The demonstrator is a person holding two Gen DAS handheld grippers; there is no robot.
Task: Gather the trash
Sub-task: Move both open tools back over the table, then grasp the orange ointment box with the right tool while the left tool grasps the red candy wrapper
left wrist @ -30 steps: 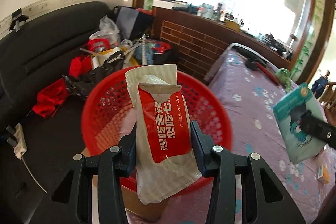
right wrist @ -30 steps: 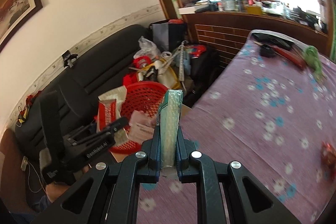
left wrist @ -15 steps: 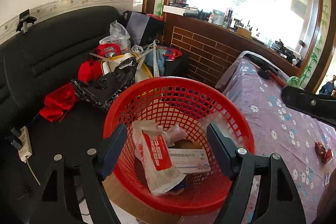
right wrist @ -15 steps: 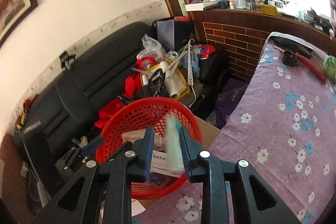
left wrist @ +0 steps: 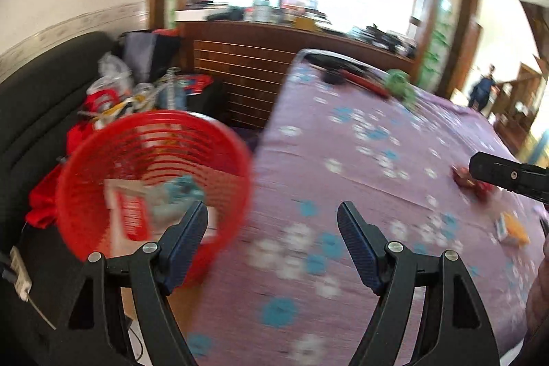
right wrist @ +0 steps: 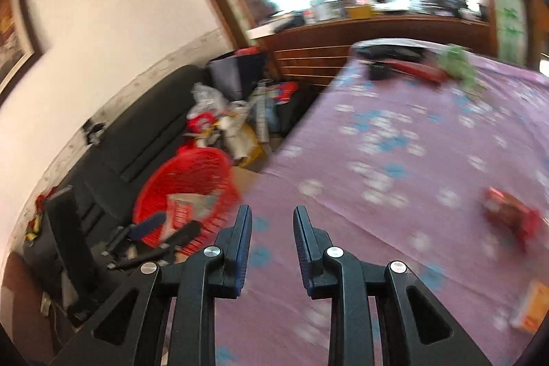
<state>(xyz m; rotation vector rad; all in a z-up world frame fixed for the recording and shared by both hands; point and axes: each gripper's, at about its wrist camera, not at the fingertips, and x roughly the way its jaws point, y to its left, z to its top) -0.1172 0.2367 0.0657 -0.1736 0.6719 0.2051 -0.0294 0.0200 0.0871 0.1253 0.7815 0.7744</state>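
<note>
Apparently flat, red wrapper (right wrist: 511,215), long axis blurred, on cloth (right wrist: 394,160).

No text, brand, number or sign can be read in either view. The red-and-white packet (left wrist: 128,215) lying in the red basket (left wrist: 68,194) carries printing, but blur smears it past reading. The small orange box (left wrist: 513,228) on the flowered tablecloth (left wrist: 343,160) is equally illegible.

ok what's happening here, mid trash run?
A person with a gripper in each hand is clearing trash off the purple flowered tablecloth. Both the left gripper and the right gripper are open and empty. The red basket beside the table already holds wrappers. A red wrapper and an orange packet lie on the cloth.
</note>
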